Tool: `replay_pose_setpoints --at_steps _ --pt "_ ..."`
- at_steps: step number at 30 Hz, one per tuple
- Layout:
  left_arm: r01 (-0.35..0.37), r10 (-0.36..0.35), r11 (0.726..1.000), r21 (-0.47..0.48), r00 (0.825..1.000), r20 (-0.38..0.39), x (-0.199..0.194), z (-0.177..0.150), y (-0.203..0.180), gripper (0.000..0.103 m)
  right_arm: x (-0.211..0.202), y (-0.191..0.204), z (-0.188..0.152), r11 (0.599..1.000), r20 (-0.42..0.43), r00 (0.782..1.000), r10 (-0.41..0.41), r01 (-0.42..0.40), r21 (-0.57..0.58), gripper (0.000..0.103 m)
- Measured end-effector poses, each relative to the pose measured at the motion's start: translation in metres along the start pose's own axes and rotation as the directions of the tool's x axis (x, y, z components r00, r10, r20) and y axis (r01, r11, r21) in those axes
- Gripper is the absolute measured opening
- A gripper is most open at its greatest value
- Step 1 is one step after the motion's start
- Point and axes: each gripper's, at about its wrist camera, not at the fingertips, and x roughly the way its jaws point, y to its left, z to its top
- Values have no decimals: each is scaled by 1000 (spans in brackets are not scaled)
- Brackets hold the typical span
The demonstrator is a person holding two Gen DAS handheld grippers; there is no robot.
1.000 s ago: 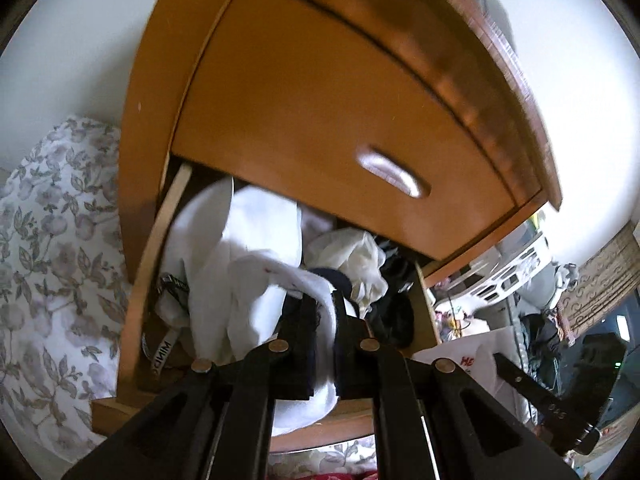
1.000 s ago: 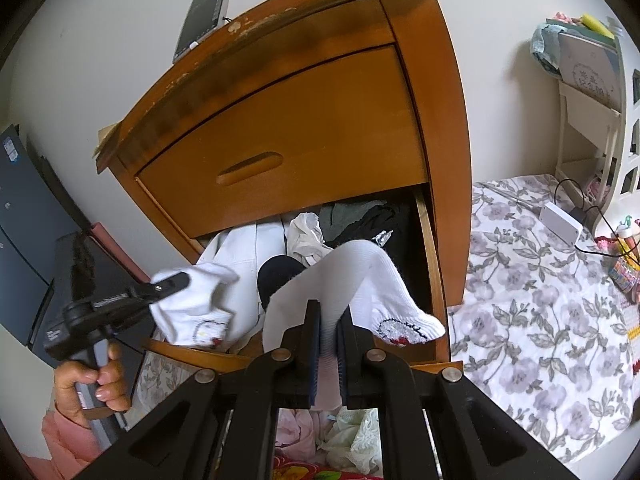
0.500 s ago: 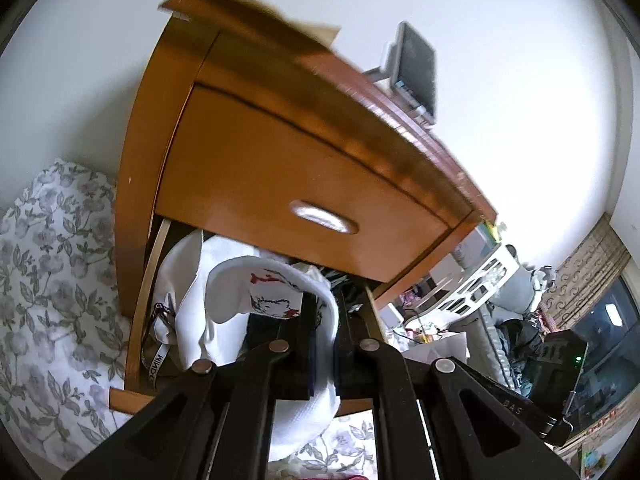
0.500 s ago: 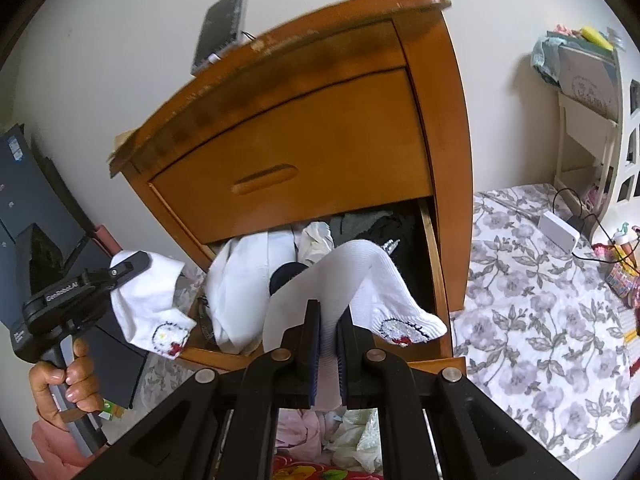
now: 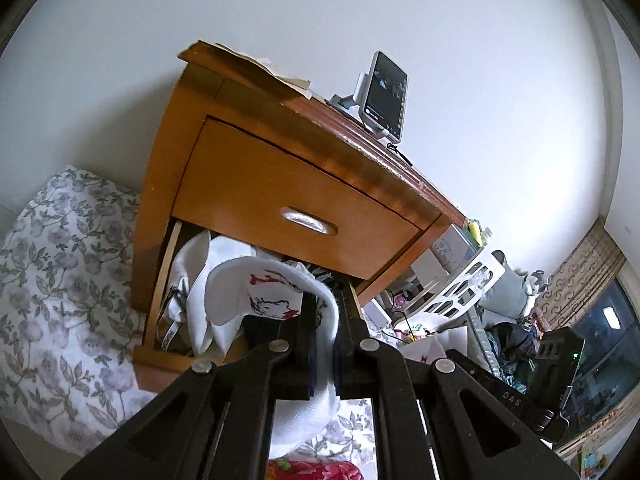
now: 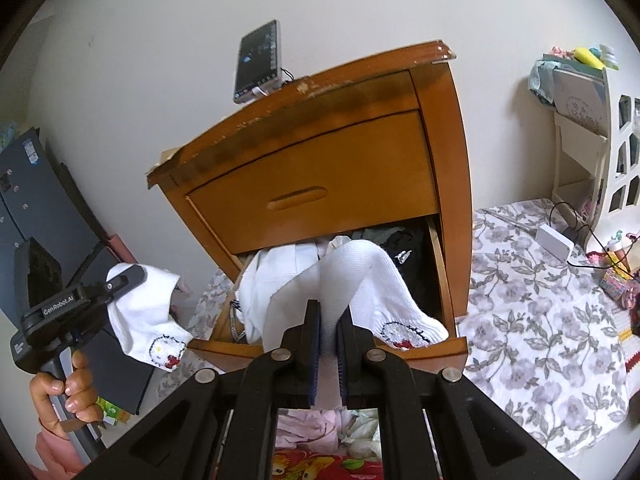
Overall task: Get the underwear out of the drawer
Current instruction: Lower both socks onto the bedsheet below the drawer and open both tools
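Note:
The wooden nightstand's lower drawer [image 5: 157,360] [image 6: 444,347] stands open, stuffed with white and black clothes. My left gripper [image 5: 326,320] is shut on a white knitted garment [image 5: 256,292] with a red-bowed cat print, held up in front of the drawer. In the right wrist view this left gripper [image 6: 124,276] shows at the left in a person's hand [image 6: 76,388], and its garment [image 6: 148,320] hangs clear of the drawer. My right gripper [image 6: 328,312] is shut on a matching white garment [image 6: 360,276], which drapes over the drawer's front.
A phone on a stand [image 5: 384,96] [image 6: 258,62] sits on the nightstand top, above the closed upper drawer [image 6: 312,200]. A floral bedsheet [image 6: 540,320] [image 5: 52,280] lies beside it. A white shelf unit [image 6: 580,120] stands right, a dark cabinet [image 6: 32,200] left. Loose clothes [image 6: 320,432] lie below.
Both grippers have risen and drawn back from the drawer, still clamped on their white garments. The left garment has come up out of the pile and now hangs free.

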Motion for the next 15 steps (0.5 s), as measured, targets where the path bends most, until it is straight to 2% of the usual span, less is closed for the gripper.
replay_pose_setpoints --at_steps 15 --pt "-58 58 998 -13 998 9 -54 -22 -5 6 -42 21 -23 1000 4 1000 -13 13 -1 8"
